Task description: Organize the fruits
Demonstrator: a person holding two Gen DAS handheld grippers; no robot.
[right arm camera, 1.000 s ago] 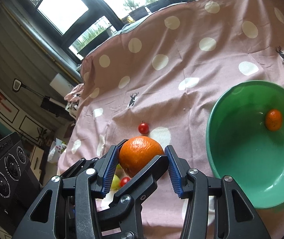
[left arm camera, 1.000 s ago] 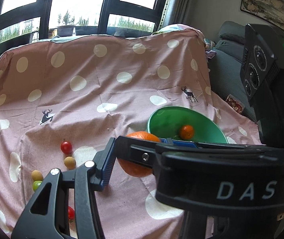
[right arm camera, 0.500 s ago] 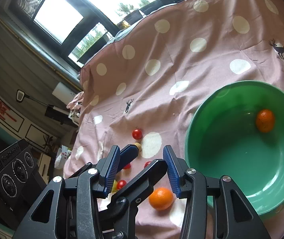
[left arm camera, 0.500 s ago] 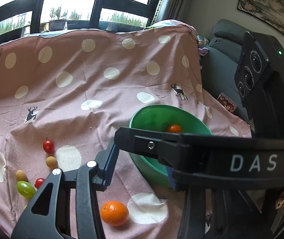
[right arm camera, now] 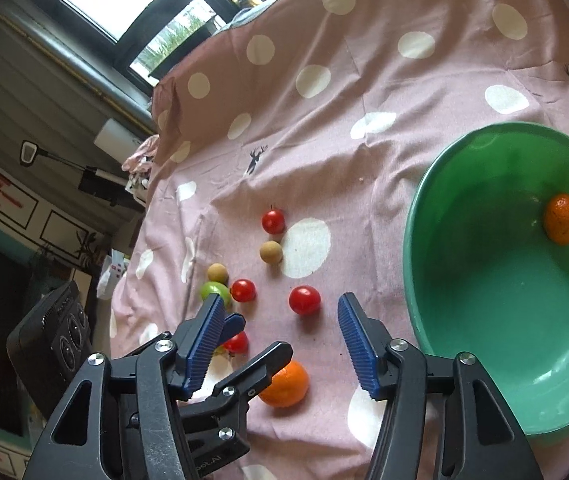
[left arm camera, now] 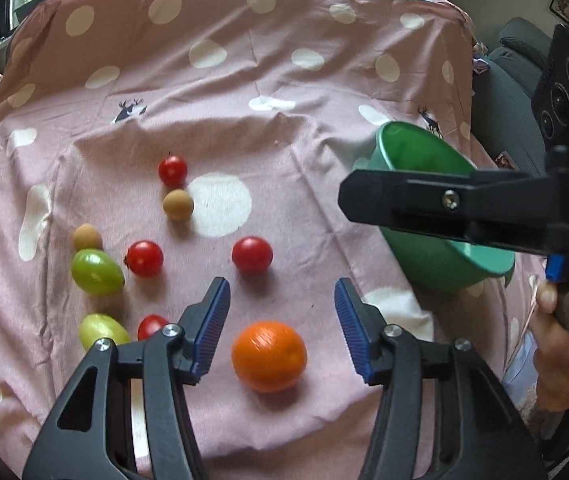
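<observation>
**Orange lying loose on the cloth, both tongs gaping**

Dropped from my tongs a second ago, the orange is now lying on the pink polka-dot cloth, free of both grippers. My left gripper is hovering over it, its blue pads having just been spreading apart, with the fruit showing between them but untouched. My right gripper is likewise standing apart after widening, nothing pinched between its pads.

To the right, the green bowl is sitting on the cloth, holding one small orange against its far wall. Left of the loose orange, cherry tomatoes, green grapes and tan longans are lying scattered on the cloth, well apart from the bowl.
</observation>
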